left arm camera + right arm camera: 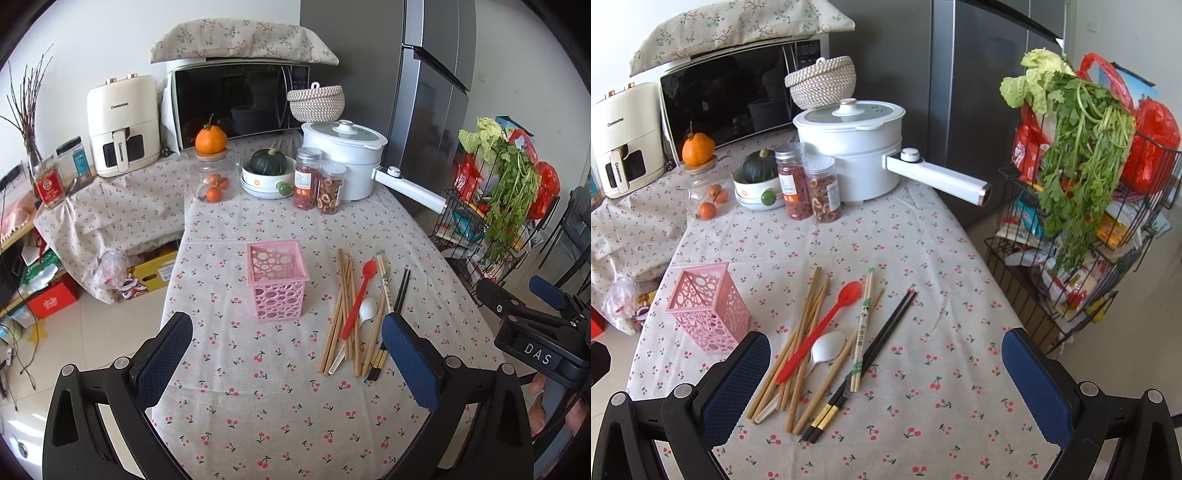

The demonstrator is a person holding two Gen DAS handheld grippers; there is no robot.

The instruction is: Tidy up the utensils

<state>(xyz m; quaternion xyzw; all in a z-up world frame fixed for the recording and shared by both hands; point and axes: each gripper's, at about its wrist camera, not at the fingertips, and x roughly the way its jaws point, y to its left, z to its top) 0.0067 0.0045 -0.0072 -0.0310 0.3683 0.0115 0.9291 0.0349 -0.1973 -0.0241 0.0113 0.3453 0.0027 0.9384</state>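
Observation:
A pink perforated holder (276, 280) (709, 308) stands upright and empty on the cherry-print tablecloth. To its right lies a loose pile: several wooden chopsticks (341, 314) (807, 325), a red spoon (360, 295) (823, 325), a white spoon (367, 310) (827, 349), a paper-wrapped chopstick pair (862, 328) and black chopsticks (400, 291) (882, 336). My left gripper (291, 363) hovers open above the table, in front of the holder and pile. My right gripper (890, 387) is open above the near end of the pile; its body shows in the left wrist view (535, 325).
At the table's far end stand a white electric pot (343, 158) (857, 144) with a long handle, two jars (319, 182), a bowl with a squash (267, 173) and a glass jar with oranges (212, 173). A wire rack (1082, 236) with greens stands right of the table.

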